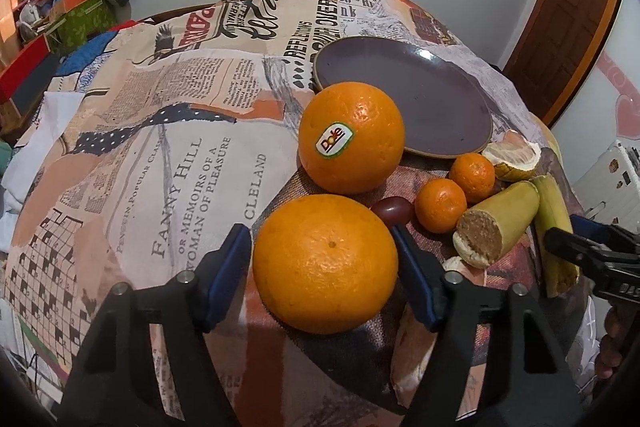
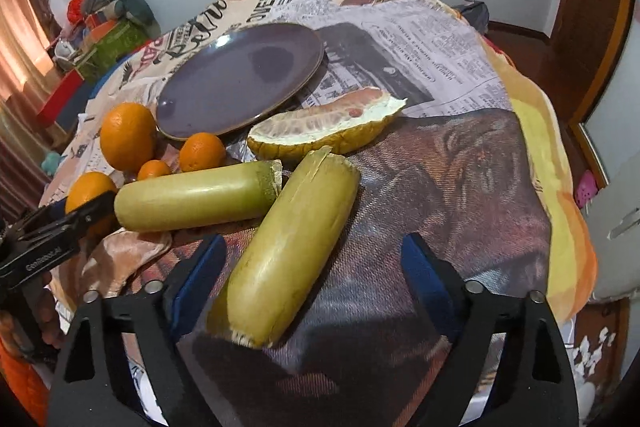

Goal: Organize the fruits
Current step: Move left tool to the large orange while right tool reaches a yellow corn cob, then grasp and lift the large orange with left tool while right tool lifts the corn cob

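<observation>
In the left wrist view my left gripper (image 1: 322, 231) stands open around a large orange (image 1: 325, 263) on the cloth; both pads sit at its sides, contact unclear. Behind it are a second orange with a Dole sticker (image 1: 352, 137), two small mandarins (image 1: 440, 205) (image 1: 473, 177), a dark red grape (image 1: 392, 210), a pomelo piece (image 1: 512, 155) and a purple plate (image 1: 404, 95). In the right wrist view my right gripper (image 2: 312, 247) is open, with a green sugarcane piece (image 2: 286, 259) lying between its fingers. A second sugarcane piece (image 2: 196, 197) lies to the left, the pomelo piece (image 2: 324, 125) and plate (image 2: 240, 79) beyond.
A newspaper-print cloth (image 1: 180, 147) covers the table. Boxes and a stuffed cushion (image 1: 80, 3) are piled at the far left. A wooden door (image 1: 572, 7) stands at the right. The left gripper (image 2: 52, 231) shows at the left edge of the right wrist view.
</observation>
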A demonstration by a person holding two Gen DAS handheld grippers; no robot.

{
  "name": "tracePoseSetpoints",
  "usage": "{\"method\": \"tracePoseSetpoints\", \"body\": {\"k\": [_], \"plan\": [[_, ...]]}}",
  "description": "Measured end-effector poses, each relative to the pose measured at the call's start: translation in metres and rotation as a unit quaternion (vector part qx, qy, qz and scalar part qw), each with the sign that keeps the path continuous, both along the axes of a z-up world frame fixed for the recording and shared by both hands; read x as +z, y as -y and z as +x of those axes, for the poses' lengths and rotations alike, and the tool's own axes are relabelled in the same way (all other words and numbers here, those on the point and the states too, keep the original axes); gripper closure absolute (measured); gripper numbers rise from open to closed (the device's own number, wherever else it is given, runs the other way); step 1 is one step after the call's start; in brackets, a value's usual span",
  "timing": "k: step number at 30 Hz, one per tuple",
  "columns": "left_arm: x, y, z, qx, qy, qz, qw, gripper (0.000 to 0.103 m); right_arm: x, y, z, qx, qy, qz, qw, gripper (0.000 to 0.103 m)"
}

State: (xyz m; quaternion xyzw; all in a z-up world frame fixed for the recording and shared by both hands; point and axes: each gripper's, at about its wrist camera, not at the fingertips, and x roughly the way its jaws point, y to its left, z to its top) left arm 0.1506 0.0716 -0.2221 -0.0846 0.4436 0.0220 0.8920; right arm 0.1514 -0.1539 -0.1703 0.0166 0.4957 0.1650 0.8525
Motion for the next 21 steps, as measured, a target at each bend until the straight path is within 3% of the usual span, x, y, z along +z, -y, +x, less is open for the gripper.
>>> {"method": "tracePoseSetpoints", "body": {"k": [5, 8, 16, 21], "plan": [[0.001, 0.003, 0.002, -0.004, 0.003, 0.005, 1.0, 0.038, -0.005, 0.0, 0.002, 0.005, -0.004, 0.015, 1.0, 0.034], [0.002, 0.005, 0.001, -0.006, 0.002, 0.009, 0.9999, 0.039, -0.003, 0.001, 0.002, 0.016, -0.002, 0.033, 0.999, 0.05], [0.013, 0.005, -0.007, -0.007, 0.009, 0.013, 0.9998, 0.039, 0.002, 0.013, -0.004, 0.018, 0.003, 0.051, 0.999, 0.064], [0.031, 0.008, -0.014, -0.008, 0.031, 0.02, 0.9993, 0.039, 0.004, 0.019, -0.006, 0.019, 0.014, 0.045, 0.999, 0.066]]}}
